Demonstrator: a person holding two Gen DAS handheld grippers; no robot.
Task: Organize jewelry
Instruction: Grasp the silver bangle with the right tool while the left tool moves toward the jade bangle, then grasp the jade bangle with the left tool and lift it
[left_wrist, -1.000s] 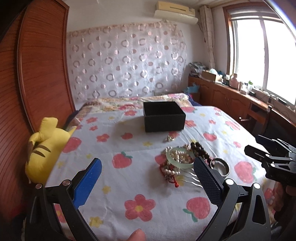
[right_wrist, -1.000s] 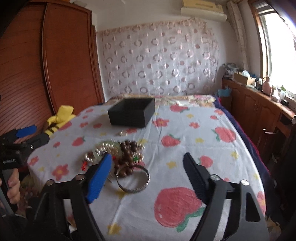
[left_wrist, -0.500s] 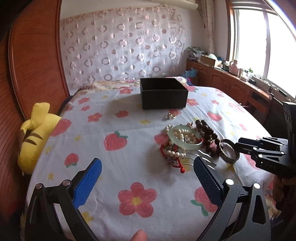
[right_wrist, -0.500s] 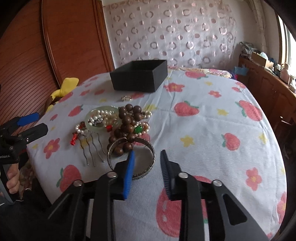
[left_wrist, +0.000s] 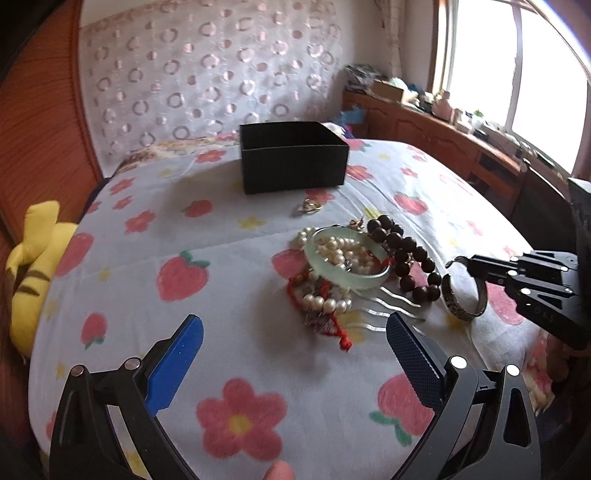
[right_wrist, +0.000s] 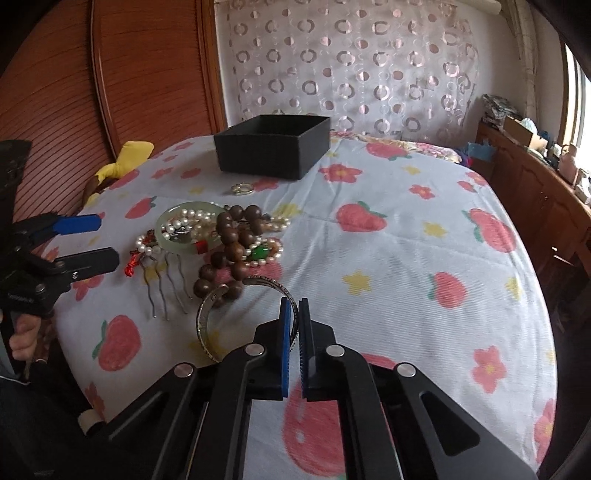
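A pile of jewelry lies on the strawberry-print bedspread: a jade bangle (left_wrist: 314, 254) with pearls (left_wrist: 343, 251) in it, dark wooden beads (left_wrist: 402, 247), a metal hair comb (left_wrist: 388, 306), a red cord (left_wrist: 332, 328) and a small ring (left_wrist: 310, 206). An open black box (left_wrist: 291, 166) stands behind them. My right gripper (right_wrist: 294, 302) is shut on the near rim of a silver cuff bangle (right_wrist: 205, 321), which rests on the bed beside the beads (right_wrist: 232, 236). My left gripper (left_wrist: 291, 321) is open, just in front of the pile, with nothing between its fingers.
A yellow plush toy (left_wrist: 33, 251) sits at the bed's left edge against the wooden headboard (left_wrist: 40, 122). A wooden cabinet (left_wrist: 443, 136) with clutter runs under the window on the right. The bedspread (right_wrist: 424, 258) to the right of the pile is bare.
My right gripper's jaws have closed from wide open onto the silver bangle's rim as it came down. My left gripper has moved closer and lower toward the pile, still open.
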